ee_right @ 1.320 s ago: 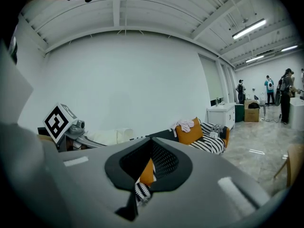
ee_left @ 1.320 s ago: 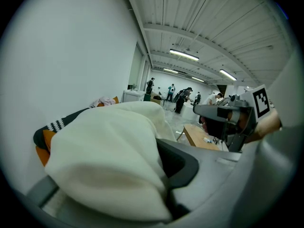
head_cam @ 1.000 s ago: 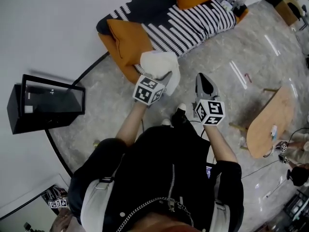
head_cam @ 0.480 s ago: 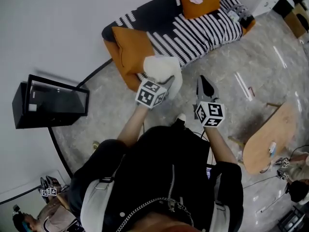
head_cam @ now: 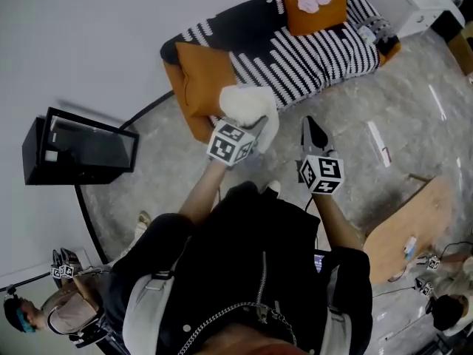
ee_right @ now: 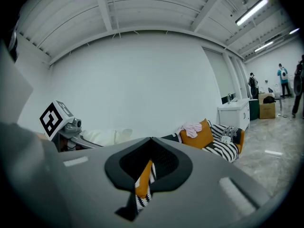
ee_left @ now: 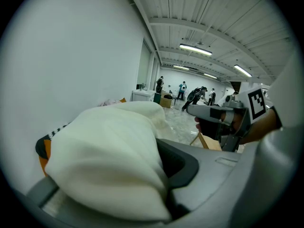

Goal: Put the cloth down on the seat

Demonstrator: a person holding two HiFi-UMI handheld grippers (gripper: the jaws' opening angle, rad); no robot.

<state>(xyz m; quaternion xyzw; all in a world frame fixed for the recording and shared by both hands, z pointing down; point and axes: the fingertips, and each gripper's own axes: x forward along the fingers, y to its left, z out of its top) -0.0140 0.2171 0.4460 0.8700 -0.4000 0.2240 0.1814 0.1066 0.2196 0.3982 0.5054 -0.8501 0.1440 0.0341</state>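
A long sofa [head_cam: 310,58] with a black-and-white striped seat runs along the white wall, with an orange cushion [head_cam: 203,76] at its near end. A low black cabinet [head_cam: 77,146] stands on the floor to its left, and a round wooden desk [head_cam: 395,231] to the right.

The white cloth [head_cam: 250,106] is bunched up in the air, just in front of the cushion end of the sofa and not lying on the seat. The left gripper [head_cam: 257,124] has its jaws clamped on it. The cloth bulges out over both jaws and hides their tips. The right gripper [head_cam: 311,124] is beside it with its jaws closed together and nothing between them.

Compared with a second ago, more of the sofa is in view, the desk has slid toward the lower right, and the cloth sits in the left jaws just as before.
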